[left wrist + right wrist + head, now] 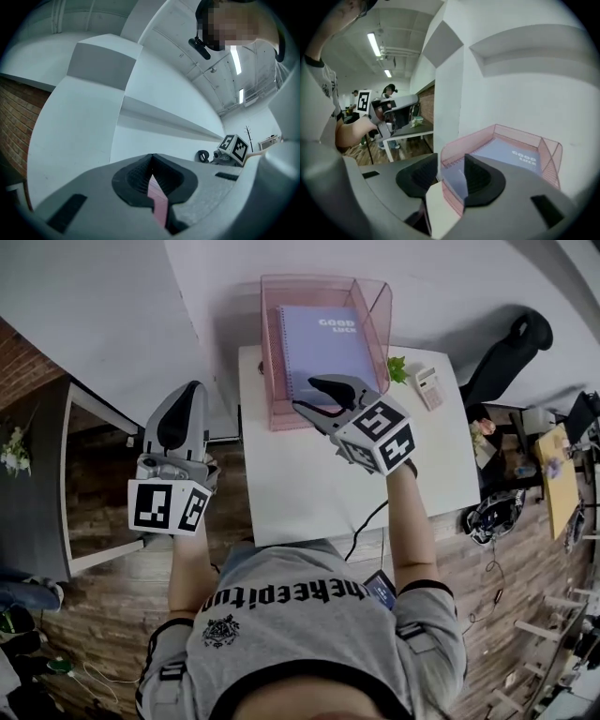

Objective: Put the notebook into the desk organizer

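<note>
A purple spiral notebook lies flat inside the pink mesh desk organizer at the far side of the white table. My right gripper hovers at the organizer's front edge, open, with nothing between its pads. In the right gripper view the organizer and the notebook lie just beyond the right gripper, with the front corner showing through the gap. My left gripper is held off the table's left edge, shut and empty. In the left gripper view the left gripper points at a white wall.
A calculator and a small green plant sit to the right of the organizer. A black office chair stands beyond the table's right end. A grey side table is at the left. A cable hangs over the near edge.
</note>
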### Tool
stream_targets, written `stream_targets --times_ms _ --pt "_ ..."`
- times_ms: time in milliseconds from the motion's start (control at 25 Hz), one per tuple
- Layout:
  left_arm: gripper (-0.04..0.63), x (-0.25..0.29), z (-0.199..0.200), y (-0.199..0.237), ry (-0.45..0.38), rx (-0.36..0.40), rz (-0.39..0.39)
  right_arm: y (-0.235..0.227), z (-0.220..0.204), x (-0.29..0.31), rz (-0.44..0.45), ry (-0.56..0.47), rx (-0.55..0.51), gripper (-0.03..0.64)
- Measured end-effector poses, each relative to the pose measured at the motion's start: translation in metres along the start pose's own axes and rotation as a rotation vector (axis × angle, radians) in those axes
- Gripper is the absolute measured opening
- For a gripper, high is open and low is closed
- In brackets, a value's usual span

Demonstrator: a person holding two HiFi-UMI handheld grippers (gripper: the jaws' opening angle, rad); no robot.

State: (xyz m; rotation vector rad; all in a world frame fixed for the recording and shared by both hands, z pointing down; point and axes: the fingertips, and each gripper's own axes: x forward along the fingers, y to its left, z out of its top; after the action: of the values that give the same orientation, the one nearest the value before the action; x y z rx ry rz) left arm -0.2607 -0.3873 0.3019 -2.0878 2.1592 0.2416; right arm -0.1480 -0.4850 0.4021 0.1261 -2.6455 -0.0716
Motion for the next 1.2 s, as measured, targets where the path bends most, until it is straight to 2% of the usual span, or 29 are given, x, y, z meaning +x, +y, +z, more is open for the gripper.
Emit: stream_targets --times_ms 120,240,480,720,1200 --pt "0.003 0.000 0.005 -0.005 -0.005 -0.005 -0.034 -0.013 0.005 -0.013 -0.139 -0.067 0.088 0.009" --pt "0.003 -0.001 0.007 -0.010 -0.007 -0.010 -0.067 -0.017 0.006 -0.025 -0.216 -0.125 0.159 0.002" --pt "0.003 -0.005 0.014 -0.022 -0.018 -0.022 -0.131 -0.010 0.009 -0.048 -0.348 -0.210 0.212 0.002" --pt "0.003 -0.009 0.021 -0.037 -0.031 -0.032 -0.195 0.001 0.013 -0.073 -0.483 -0.267 0.207 0.002" --pt "0.003 -0.028 0.037 -0.058 -0.054 -0.039 -0.304 0.034 0.027 -0.127 -0.697 -0.399 0.226 0.003"
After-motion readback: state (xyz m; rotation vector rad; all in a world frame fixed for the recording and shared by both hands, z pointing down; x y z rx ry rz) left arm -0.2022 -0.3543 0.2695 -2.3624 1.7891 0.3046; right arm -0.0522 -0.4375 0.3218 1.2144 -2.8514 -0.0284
